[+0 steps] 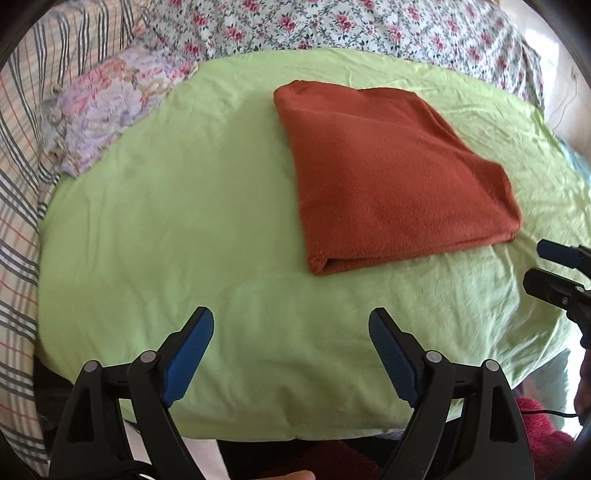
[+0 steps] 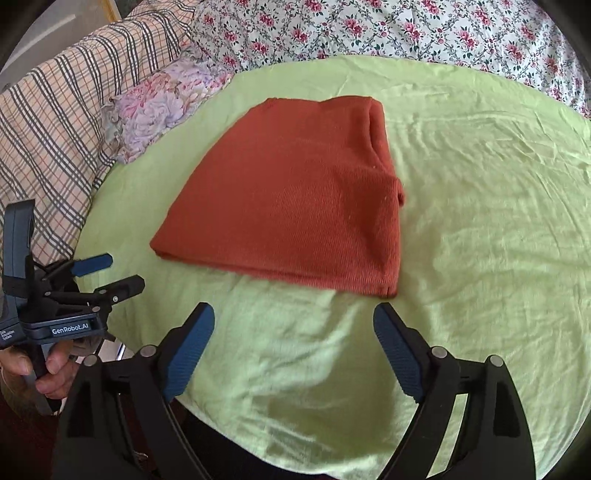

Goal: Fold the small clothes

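A rust-orange knit garment [image 1: 388, 177] lies folded flat on the light green sheet [image 1: 177, 229]; it also shows in the right wrist view [image 2: 295, 199]. My left gripper [image 1: 291, 325] is open and empty, hovering over the sheet short of the garment's near left corner. My right gripper [image 2: 293, 321] is open and empty, just short of the garment's near edge. The right gripper shows at the right edge of the left wrist view [image 1: 543, 266], and the left gripper at the left of the right wrist view [image 2: 122, 269], both open.
A small folded floral cloth [image 1: 107, 110] lies at the sheet's far left, also in the right wrist view [image 2: 162, 103]. A plaid blanket [image 2: 55, 140] lies to the left and a rose-print bedspread [image 2: 406, 29] behind. Dark red fabric [image 1: 535, 432] lies below the near edge.
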The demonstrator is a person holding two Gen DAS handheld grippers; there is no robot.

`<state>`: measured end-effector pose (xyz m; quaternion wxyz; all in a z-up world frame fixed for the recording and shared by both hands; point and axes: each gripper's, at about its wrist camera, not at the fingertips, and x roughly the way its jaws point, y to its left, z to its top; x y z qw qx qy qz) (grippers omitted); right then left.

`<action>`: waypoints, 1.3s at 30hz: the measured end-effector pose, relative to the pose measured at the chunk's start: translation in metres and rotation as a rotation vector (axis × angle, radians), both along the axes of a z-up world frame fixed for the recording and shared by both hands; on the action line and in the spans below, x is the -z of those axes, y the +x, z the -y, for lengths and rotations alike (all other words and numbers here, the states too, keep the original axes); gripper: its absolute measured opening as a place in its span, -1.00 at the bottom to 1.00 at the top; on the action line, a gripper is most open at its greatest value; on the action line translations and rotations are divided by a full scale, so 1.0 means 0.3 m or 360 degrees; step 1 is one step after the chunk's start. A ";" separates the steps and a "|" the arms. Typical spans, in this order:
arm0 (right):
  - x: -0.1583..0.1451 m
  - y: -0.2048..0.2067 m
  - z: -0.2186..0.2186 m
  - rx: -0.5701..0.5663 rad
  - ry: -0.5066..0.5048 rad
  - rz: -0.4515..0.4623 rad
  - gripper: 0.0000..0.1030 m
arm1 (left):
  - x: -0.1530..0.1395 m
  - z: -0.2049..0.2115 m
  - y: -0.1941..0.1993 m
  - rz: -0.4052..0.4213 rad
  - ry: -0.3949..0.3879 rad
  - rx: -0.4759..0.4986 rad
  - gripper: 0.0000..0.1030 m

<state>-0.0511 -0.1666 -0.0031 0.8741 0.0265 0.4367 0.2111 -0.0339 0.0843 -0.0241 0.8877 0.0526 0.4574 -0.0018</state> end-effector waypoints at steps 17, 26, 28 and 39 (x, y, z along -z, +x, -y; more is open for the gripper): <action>-0.011 0.079 -0.022 -0.0020 -0.0007 -0.0023 0.82 | -0.022 0.014 0.072 -0.0022 0.0098 -0.0014 0.78; -0.064 0.131 -0.054 -0.0087 0.0001 0.0003 0.89 | -0.077 0.012 0.147 0.0011 0.0098 -0.0030 0.81; -0.070 0.146 -0.054 -0.0084 -0.0018 0.0009 0.91 | -0.086 0.012 0.165 0.0014 0.0096 -0.0031 0.81; -0.060 0.223 -0.047 -0.0110 -0.0081 -0.0027 0.92 | -0.087 0.024 0.221 0.0020 0.0101 -0.0023 0.82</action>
